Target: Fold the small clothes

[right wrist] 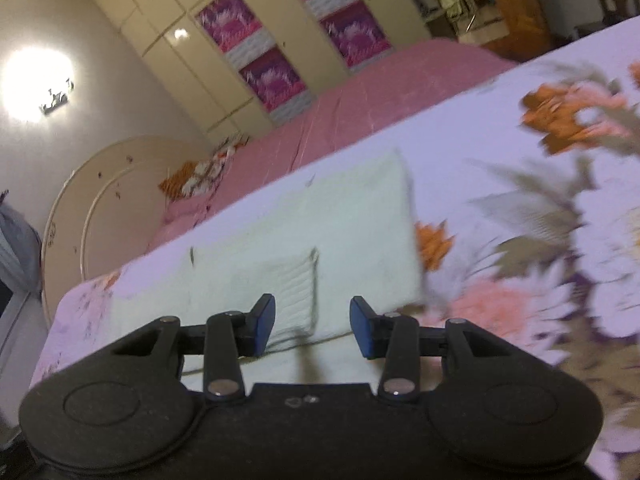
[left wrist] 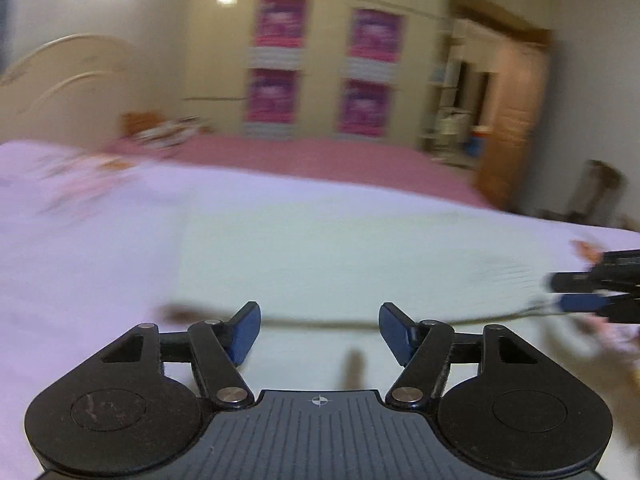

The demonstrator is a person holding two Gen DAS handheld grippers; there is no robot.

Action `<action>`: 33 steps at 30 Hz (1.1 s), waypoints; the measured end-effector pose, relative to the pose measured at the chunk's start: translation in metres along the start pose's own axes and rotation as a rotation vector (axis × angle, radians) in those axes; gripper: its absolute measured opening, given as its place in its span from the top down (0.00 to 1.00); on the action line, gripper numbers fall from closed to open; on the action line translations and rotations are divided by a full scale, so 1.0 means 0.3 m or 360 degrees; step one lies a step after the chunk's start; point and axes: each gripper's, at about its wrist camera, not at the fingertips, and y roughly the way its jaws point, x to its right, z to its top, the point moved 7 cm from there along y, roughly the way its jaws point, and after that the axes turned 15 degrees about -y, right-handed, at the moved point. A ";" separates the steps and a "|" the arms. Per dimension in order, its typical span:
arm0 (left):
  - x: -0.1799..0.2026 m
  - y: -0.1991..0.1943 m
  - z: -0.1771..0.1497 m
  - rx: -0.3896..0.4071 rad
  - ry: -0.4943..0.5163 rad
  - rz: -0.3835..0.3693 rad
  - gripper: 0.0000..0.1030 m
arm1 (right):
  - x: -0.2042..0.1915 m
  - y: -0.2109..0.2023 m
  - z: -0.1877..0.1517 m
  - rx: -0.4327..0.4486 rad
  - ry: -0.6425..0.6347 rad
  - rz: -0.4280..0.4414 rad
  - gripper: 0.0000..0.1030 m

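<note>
On floral bed sheet [right wrist: 520, 184], pale green garment [right wrist: 320, 232] lies flat w/ ribbed cuff end [right wrist: 292, 284] nearest. Left gripper [left wrist: 320, 334] & right gripper [right wrist: 312, 322] both spread wide, holding nothing (low over near edge, prob. lining up to pinch hem for a fold). Frames blurry.

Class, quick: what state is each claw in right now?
Left claw: open, holding nothing.
Right claw: open, holding nothing, above the cloth.

Strong motion blur is seen throughout both views. Glare is thrown by a wall lamp [right wrist: 38, 86] at upper left; corners are darkened by fisheye vignetting.
</note>
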 end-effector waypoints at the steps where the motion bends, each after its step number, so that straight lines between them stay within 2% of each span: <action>1: -0.054 -0.003 0.003 -0.0016 -0.0027 0.0051 0.36 | -0.004 0.025 -0.003 -0.0024 -0.0003 -0.0006 0.60; 4: -0.129 0.006 0.001 -0.0024 -0.0034 0.0112 0.36 | -0.037 0.076 0.004 -0.0042 -0.0085 -0.0055 0.63; 6: -0.147 0.022 0.001 -0.0053 -0.0055 0.0112 0.36 | -0.070 0.095 0.014 -0.0053 -0.0158 -0.0080 0.64; 8: -0.126 0.038 0.002 -0.0047 -0.0050 0.0114 0.36 | -0.095 0.110 0.024 -0.0066 -0.0220 -0.0096 0.76; 9: -0.126 0.034 0.009 -0.0037 -0.0043 0.0115 0.38 | -0.114 0.116 0.027 -0.0081 -0.0271 -0.0087 0.91; 10: -0.127 0.029 0.010 -0.0034 -0.0045 0.0115 0.47 | -0.128 0.116 0.034 -0.0079 -0.0316 -0.0093 0.92; 13: -0.127 0.041 -0.006 -0.0034 -0.0061 0.0125 0.49 | -0.150 0.071 0.074 0.0007 -0.0430 -0.0126 0.93; 17: -0.116 0.098 0.005 -0.0032 -0.0043 0.0135 0.49 | -0.109 -0.045 0.146 0.0207 -0.0405 -0.0211 0.93; 18: -0.116 0.102 0.008 -0.0029 -0.0040 0.0134 0.53 | -0.085 -0.056 0.150 0.0216 -0.0387 -0.0234 0.93; 19: -0.112 0.102 0.011 -0.0031 -0.0040 0.0133 0.62 | -0.063 -0.048 0.141 0.0178 -0.0378 -0.0242 0.93; 20: -0.101 0.092 0.008 -0.0037 -0.0046 0.0121 0.68 | -0.044 -0.042 0.127 0.0145 -0.0367 -0.0247 0.93; 24: -0.078 0.090 0.018 -0.0001 -0.0036 0.0097 0.69 | -0.016 -0.044 0.095 0.0122 -0.0360 -0.0254 0.93; 25: -0.074 0.094 0.019 -0.0001 -0.0033 0.0086 0.73 | -0.013 -0.044 0.092 0.0121 -0.0361 -0.0256 0.93; 26: -0.072 0.103 0.018 -0.0014 -0.0024 0.0081 0.83 | -0.013 -0.043 0.089 0.0119 -0.0364 -0.0259 0.93; 27: -0.070 0.111 0.014 -0.0030 -0.0020 0.0077 0.87 | -0.012 -0.041 0.090 0.0115 -0.0369 -0.0260 0.93; 31: -0.083 0.125 0.007 -0.0041 -0.0047 0.0060 0.94 | -0.014 -0.051 0.083 0.0117 -0.0383 -0.0273 0.93; 33: -0.083 0.123 0.006 -0.0039 -0.0046 0.0047 0.94 | -0.008 -0.052 0.083 0.0112 -0.0386 -0.0284 0.93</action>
